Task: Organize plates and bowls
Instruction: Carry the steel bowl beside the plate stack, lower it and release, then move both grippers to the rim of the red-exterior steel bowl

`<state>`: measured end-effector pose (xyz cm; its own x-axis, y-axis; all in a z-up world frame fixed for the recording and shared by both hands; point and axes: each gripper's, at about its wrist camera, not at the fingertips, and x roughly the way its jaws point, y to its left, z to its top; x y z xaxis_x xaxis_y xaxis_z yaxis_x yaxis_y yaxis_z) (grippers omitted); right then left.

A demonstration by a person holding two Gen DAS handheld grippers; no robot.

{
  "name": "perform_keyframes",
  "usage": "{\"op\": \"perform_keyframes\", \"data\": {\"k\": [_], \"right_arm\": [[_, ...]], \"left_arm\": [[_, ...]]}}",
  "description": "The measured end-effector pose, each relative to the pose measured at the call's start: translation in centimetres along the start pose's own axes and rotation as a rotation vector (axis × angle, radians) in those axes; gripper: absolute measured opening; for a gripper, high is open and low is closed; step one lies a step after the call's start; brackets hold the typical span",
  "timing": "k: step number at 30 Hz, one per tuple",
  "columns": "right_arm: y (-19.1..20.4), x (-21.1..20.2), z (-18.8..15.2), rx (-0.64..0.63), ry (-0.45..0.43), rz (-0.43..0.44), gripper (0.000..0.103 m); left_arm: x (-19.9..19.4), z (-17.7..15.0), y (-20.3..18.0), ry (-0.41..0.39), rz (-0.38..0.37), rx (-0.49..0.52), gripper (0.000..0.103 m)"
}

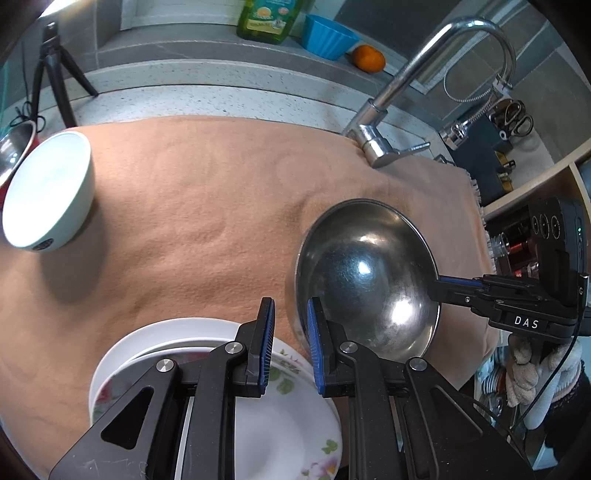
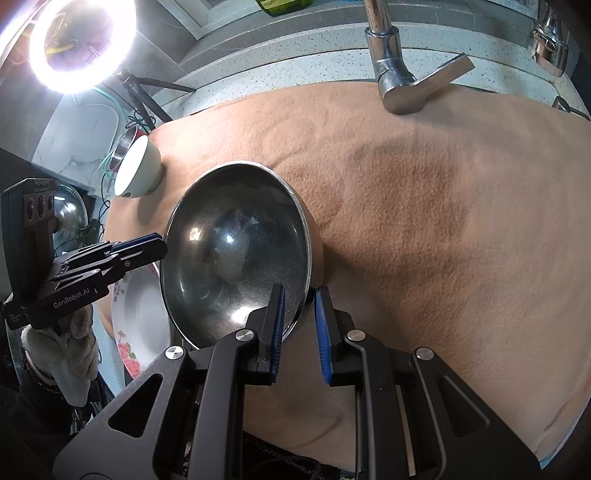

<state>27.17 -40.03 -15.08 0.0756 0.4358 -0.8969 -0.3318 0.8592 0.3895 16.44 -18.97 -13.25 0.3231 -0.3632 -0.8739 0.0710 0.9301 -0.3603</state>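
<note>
A steel bowl point(image 1: 365, 273) sits on the orange cloth point(image 1: 192, 206). My right gripper point(image 2: 299, 299) is open, its jaws straddling the bowl's near rim point(image 2: 236, 258); it also shows at the bowl's right edge in the left wrist view point(image 1: 439, 288). My left gripper point(image 1: 291, 314) is open and empty, above a stack of white floral plates point(image 1: 291, 424), just left of the steel bowl. A white ceramic bowl point(image 1: 48, 192) stands tilted at the far left, also seen in the right wrist view point(image 2: 138, 170).
A chrome faucet point(image 1: 388, 110) rises behind the cloth. On the back ledge stand a green bottle point(image 1: 267, 18), a blue cup point(image 1: 328, 35) and an orange point(image 1: 368, 58). A black tripod point(image 1: 55, 70) and another steel bowl point(image 1: 14, 147) are far left.
</note>
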Motion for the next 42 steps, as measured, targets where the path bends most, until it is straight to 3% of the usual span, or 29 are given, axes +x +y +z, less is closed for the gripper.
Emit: {"op": "perform_keyframes", "data": {"k": [9,16,25,32,42], "right_arm": [[2.9,-2.5,0.8,-0.03,-0.062,0.017,0.018],[9.2,-4.7,2.0,-0.102,-0.124,0.051,0.018],[19.7,-5.2,5.9,-0.152,-0.181,0.157,0.024],[26.1,-1.0,10.3,-0.16,-0.192,0.181,0.024],[29.1,8.5,15.3,-0.065,-0.093,0.192,0.024]], "left_arm": [[-4.2,-0.3,2.5,-0.072,-0.015,-0.052,0.016],[-8.2,-0.2,6.3,-0.135,-0.022,-0.088,0.016],[-13.0,1.3,15.6,-0.21,0.021,-0.174,0.016],[-15.0,3.1,22.4,-0.254,0.062,-0.237,0.016],[-13.0,6.3,29.9,-0.235,0.046,-0.357,0.016]]}}
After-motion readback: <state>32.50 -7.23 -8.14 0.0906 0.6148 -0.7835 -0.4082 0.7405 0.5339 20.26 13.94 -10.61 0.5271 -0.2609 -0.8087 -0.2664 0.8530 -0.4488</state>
